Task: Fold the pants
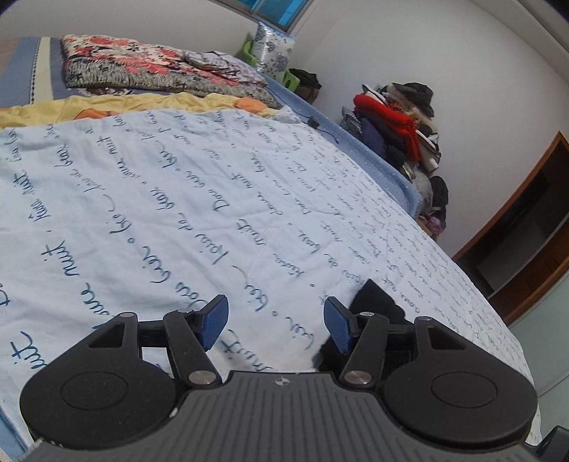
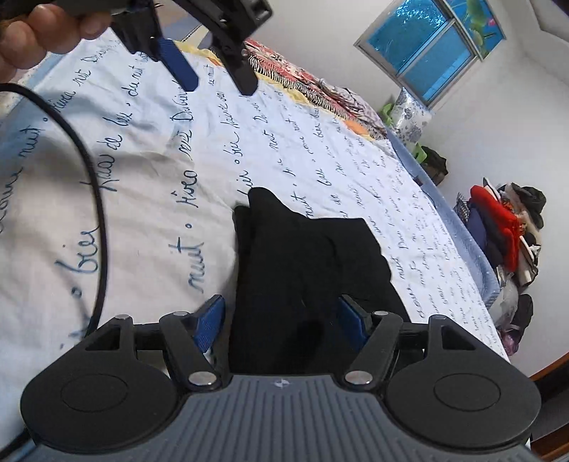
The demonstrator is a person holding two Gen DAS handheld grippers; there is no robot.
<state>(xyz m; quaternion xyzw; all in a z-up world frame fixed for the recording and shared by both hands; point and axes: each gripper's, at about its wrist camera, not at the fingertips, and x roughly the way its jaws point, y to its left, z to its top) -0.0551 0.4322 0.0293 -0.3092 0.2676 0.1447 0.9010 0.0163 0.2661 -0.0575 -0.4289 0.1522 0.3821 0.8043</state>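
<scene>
- The bed (image 1: pixel 373 167) fills most of what I see, its blue edge running along the far side toward the white wall.
- Over it lies a pale blue sheet (image 1: pixel 170 199) printed with dark cursive writing, lightly creased.
- At the head of the bed sits a folded floral blanket (image 1: pixel 142 67) in red, black and white, with a yellow cloth (image 1: pixel 117 103) just in front of it.
- Beyond the far side of the bed a heap of clothes (image 1: pixel 402 128), one piece bright red, is piled against the wall.
- The black pants (image 2: pixel 306 256) lie on the sheet in a folded bundle, directly ahead of my right claw and just to the right of my left one.
- My right gripper (image 2: pixel 281 320) is released: its blue pads stand apart on either side of the near end of the pants, not pressing on the cloth.
- My left gripper (image 1: pixel 275 323) is released too, jaws parted over bare sheet, nothing between them; the pants show dark behind its right finger.
- From the right wrist view, my left hand (image 2: pixel 39 32) and that gripper hang above the sheet at the upper left.
- A black cable (image 2: pixel 94 199) loops down across the sheet on the left.
</scene>
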